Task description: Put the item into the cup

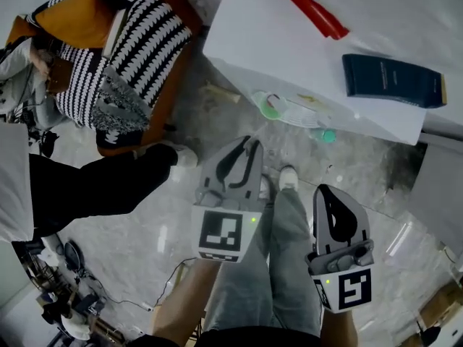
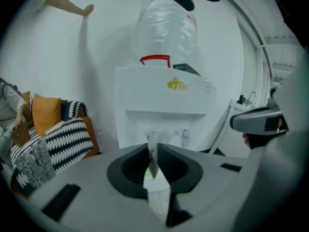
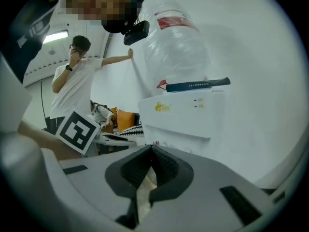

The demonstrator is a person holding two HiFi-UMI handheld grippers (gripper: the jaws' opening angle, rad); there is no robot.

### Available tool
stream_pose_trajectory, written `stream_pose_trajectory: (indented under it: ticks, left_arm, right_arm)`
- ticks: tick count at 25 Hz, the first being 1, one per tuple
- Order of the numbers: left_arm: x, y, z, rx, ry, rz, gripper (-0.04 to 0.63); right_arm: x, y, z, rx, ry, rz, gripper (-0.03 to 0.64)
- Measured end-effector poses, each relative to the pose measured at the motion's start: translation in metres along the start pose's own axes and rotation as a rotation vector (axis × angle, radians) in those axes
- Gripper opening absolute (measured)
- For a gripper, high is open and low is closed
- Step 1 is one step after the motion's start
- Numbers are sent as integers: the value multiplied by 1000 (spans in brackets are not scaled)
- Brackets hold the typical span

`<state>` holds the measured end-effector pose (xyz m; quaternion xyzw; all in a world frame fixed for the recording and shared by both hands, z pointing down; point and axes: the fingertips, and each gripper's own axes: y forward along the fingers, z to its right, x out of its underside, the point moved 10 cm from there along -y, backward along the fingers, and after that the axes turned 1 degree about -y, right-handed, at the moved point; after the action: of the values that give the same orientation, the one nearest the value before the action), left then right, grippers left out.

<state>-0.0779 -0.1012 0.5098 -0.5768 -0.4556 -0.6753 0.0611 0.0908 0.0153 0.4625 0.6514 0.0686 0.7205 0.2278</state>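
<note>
Task not yet begun. Left gripper [image 1: 249,143] and right gripper [image 1: 324,190] both pinched together, nothing between, held low before water dispenser [image 1: 304,42]. Item not made out anywhere. Greenish cup [image 1: 271,107], probably, at dispenser ledge. Next move, likely: locate item, part jaws, reach.

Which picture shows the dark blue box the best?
The head view: it looks down on the box, so its whole top shows, on the white water machine. The right gripper view shows only its thin side. The left gripper view shows just a dark corner.
</note>
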Motion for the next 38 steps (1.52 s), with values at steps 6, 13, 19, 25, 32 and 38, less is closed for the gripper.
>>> stream_pose_trajectory:
  ticks: [6,13,19,25,32,38]
  left_arm:
    - [24,36,-8,40,144,-46,57]
    - [45,77,-14,37,337,-125,57]
    - [39,102,-10,86,607,-160,57]
    - [40,128,-7,132,727,-209,57]
    - [48,149,-4,122,793,-289,57]
    - [59,164,-1,143,884,-328,57]
  right_arm:
    - [31,5,2,5,43,-7,8]
    - [48,6,4,8,77,-12,8]
    - [54,7,8,21,95,-21,8]
    - [61,9,10,25,113,-42,8]
    - [68,8,12,23,125,-65,8]
    - [70,12,16,33,139,-73,8]
